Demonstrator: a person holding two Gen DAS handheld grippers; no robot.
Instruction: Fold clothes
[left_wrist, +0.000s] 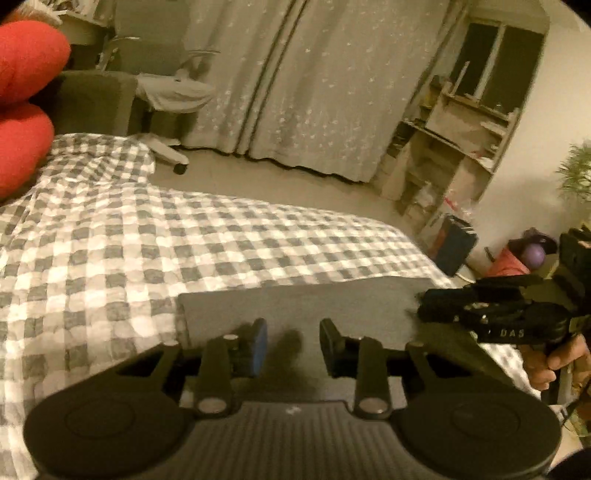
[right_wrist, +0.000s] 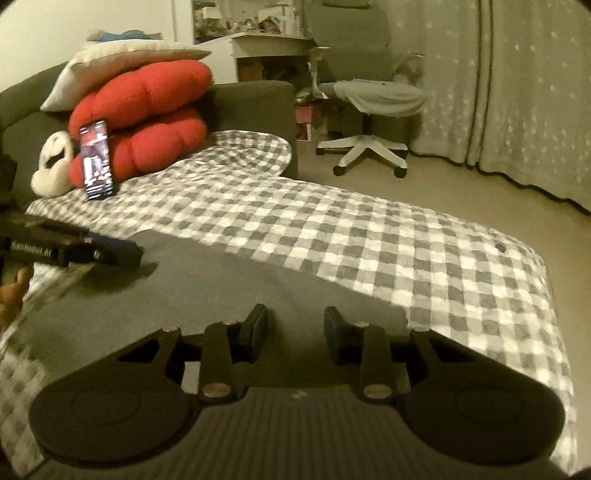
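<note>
A: Closest in, my left hand-held gripper (left_wrist: 293, 345) hangs with its jaws spread, nothing between them, right over the folded grey garment (left_wrist: 295, 299).

B: And the right?

A: My right hand-held gripper (right_wrist: 295, 332) is released too, above that same grey garment, which lies flat on the checked bedspread (right_wrist: 369, 236). Further back, red cushions (right_wrist: 147, 118) with a phone (right_wrist: 96, 159) leaning on them, then an office chair (right_wrist: 369, 99) and curtains (right_wrist: 517, 85).

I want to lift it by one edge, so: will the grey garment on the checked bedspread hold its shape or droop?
The grey garment lies flat in a thin layer, so it will probably droop from the pinched edge. It looks like soft cloth, likely light. On the checked bedspread it may drag rather than slide.
</note>
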